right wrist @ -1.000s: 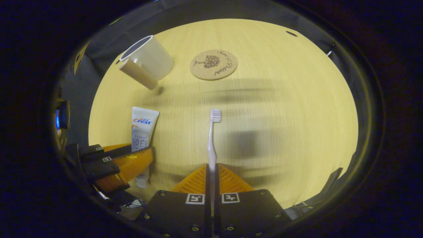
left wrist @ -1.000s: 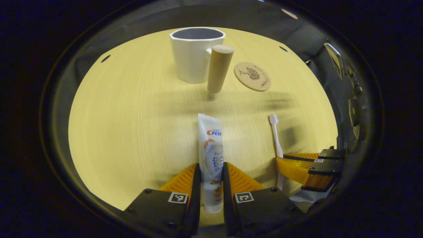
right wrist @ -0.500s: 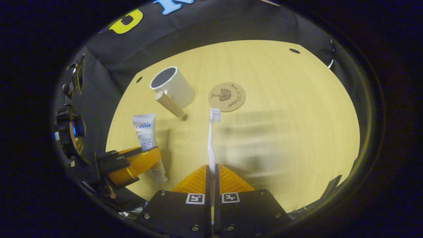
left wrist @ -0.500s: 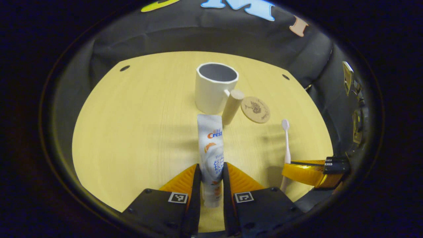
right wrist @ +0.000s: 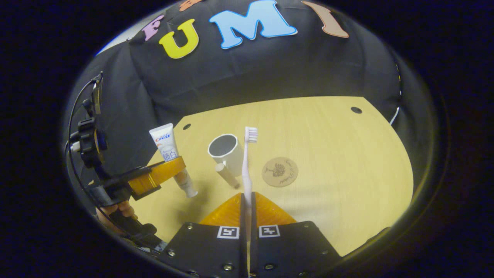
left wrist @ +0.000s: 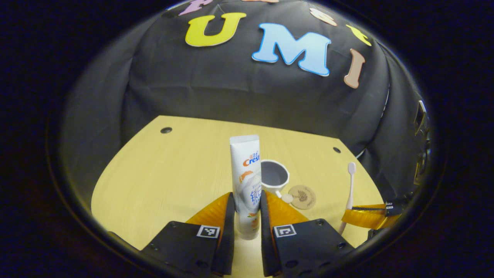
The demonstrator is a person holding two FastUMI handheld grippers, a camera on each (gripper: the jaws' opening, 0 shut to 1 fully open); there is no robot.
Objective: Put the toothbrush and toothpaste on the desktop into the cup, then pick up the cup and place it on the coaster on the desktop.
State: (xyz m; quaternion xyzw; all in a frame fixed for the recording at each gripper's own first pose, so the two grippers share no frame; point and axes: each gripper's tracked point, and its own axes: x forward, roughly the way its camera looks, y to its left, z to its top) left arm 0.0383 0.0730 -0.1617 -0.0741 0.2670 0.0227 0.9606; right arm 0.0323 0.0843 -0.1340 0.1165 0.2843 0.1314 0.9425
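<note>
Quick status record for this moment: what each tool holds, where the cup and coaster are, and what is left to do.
left tool: shut on the toothpaste, tube lifted off the desktop, cap end down
right tool: shut on the toothbrush, bristles at the far end, lifted
cup: upright on the desktop, open, nothing inside
coaster: flat on the desktop beside the cup, apart from it, bare
left to do: both items into the cup, then the cup onto the coaster

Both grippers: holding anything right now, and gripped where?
Left gripper is shut on the toothpaste, low on the tube near its cap end. Right gripper is shut on the toothbrush, on the lower handle.
</note>
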